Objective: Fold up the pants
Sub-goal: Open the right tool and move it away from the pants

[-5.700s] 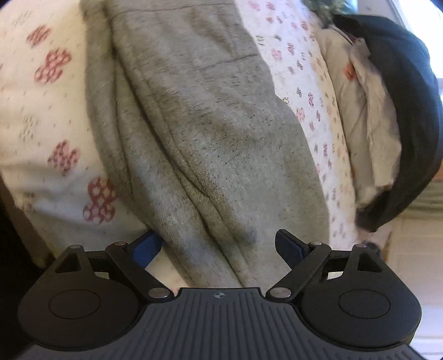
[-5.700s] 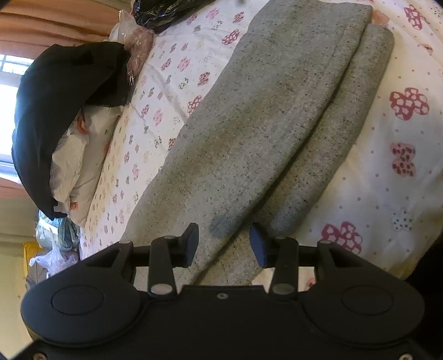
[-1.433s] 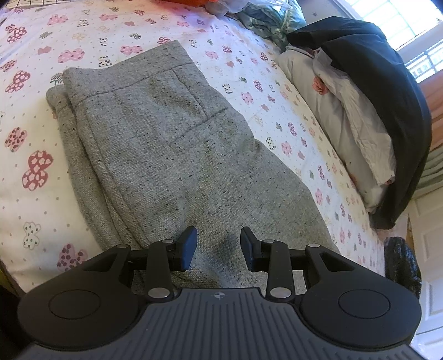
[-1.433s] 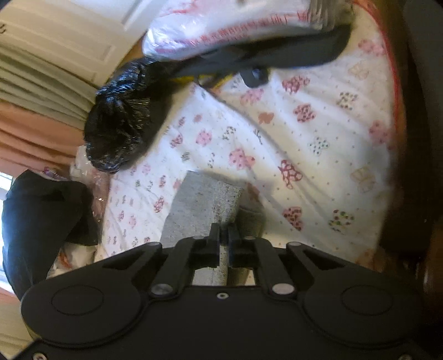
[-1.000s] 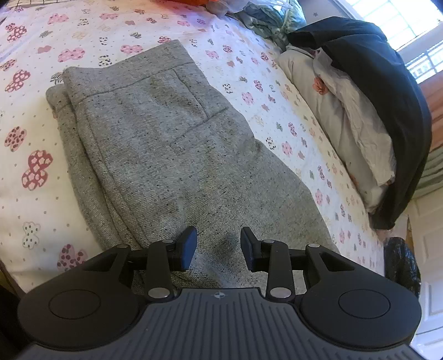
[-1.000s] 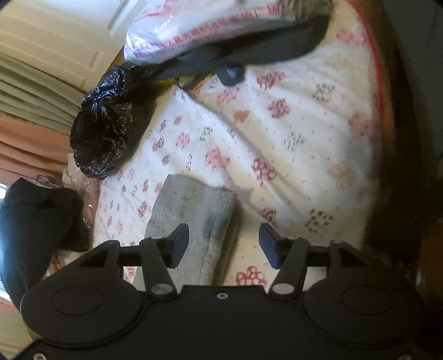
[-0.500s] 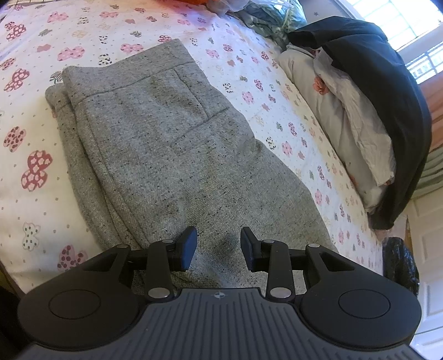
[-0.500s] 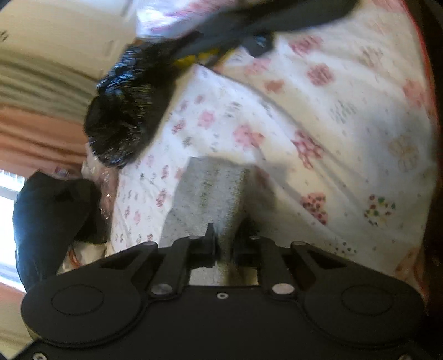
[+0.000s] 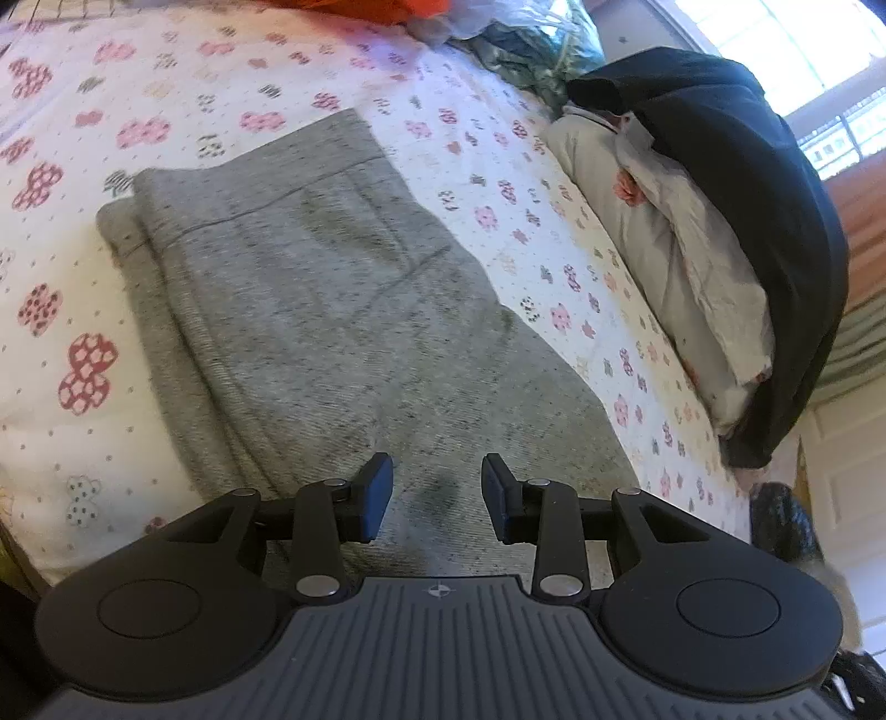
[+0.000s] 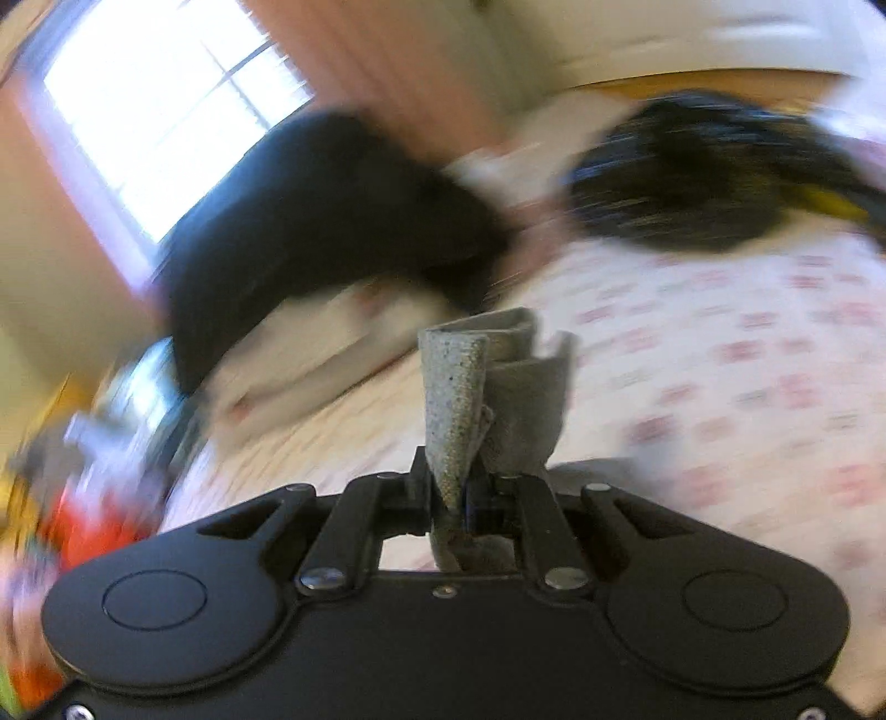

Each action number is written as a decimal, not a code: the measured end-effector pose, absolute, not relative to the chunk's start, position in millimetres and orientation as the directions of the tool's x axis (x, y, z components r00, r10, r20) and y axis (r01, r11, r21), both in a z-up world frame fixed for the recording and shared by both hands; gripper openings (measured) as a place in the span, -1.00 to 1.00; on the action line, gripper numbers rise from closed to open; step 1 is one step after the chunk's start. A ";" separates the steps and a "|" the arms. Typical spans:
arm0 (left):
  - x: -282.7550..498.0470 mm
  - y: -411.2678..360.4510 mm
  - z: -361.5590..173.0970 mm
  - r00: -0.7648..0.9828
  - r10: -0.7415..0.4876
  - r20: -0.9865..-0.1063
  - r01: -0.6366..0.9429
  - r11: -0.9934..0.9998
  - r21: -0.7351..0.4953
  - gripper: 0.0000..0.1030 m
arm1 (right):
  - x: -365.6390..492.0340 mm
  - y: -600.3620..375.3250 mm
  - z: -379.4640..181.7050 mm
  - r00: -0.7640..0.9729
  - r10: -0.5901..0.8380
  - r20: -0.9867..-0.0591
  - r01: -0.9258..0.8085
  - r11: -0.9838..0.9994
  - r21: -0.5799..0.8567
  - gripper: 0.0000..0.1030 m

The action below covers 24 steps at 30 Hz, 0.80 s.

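Note:
Grey pants (image 9: 332, 310) lie folded lengthwise on the flowered bedsheet (image 9: 99, 127), waistband at the far end, in the left wrist view. My left gripper (image 9: 436, 490) is open and hovers just above the thigh part of the pants, holding nothing. My right gripper (image 10: 449, 493) is shut on the leg-cuff end of the pants (image 10: 487, 387), which sticks up bunched between its fingers, lifted off the bed. The right wrist view is blurred by motion.
A white pillow (image 9: 664, 266) under a black garment (image 9: 747, 183) lies along the far side of the bed. A black plastic bag (image 10: 692, 183) sits at the bed's end. Orange and green clutter (image 9: 498, 27) lies beyond the waistband.
My right gripper opened, then shut on the pant cuffs, and has now lifted them and swung round fast. My left gripper has stayed open above the pants, hardly moving.

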State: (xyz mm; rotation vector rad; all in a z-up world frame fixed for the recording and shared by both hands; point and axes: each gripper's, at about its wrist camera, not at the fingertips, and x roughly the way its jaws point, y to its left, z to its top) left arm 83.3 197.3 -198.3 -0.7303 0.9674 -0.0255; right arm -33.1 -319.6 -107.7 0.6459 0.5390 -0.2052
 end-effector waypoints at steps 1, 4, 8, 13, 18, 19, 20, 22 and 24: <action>83.7 200.6 -200.0 0.583 -0.338 -0.739 -0.302 0.755 -0.583 -0.33 | -22.7 -297.0 -109.5 0.839 0.007 -0.544 0.314 0.811 0.493 -0.63; 83.9 208.5 -203.3 0.579 -0.360 -0.732 -0.316 0.728 -0.609 -0.33 | 8.3 -232.2 -134.9 0.798 0.093 -0.595 0.231 0.865 0.446 -0.64; 85.3 208.7 -202.8 0.578 -0.361 -0.732 -0.310 0.733 -0.606 -0.33 | 22.4 -182.3 -180.7 0.720 0.134 -0.681 0.199 0.900 0.388 -0.42; 85.5 207.9 -203.1 0.577 -0.364 -0.731 -0.307 0.733 -0.607 -0.33 | 1.4 -154.9 -186.7 0.686 0.253 -0.682 0.081 0.905 0.417 0.14; 84.7 209.0 -205.2 0.579 -0.367 -0.728 -0.314 0.724 -0.614 -0.33 | -5.4 -166.0 -154.8 0.722 0.347 -0.598 -0.010 0.870 0.493 0.11; 84.5 209.1 -205.0 0.579 -0.366 -0.728 -0.314 0.724 -0.614 -0.33 | 0.8 -174.6 -153.7 0.735 0.327 -0.595 0.022 0.864 0.502 -0.02; 84.4 209.0 -204.7 0.579 -0.365 -0.729 -0.312 0.726 -0.612 -0.33 | 9.7 -184.3 -156.1 0.736 0.299 -0.608 0.071 0.858 0.508 -0.29; 84.5 208.9 -204.0 0.578 -0.364 -0.730 -0.308 0.731 -0.609 -0.33 | 28.8 -193.9 -172.2 0.700 0.278 -0.658 0.138 0.851 0.507 -0.55; 84.4 209.7 -202.1 0.582 -0.366 -0.726 -0.298 0.735 -0.609 -0.33 | 38.5 -191.3 -194.4 0.634 0.272 -0.724 0.170 0.865 0.473 -0.57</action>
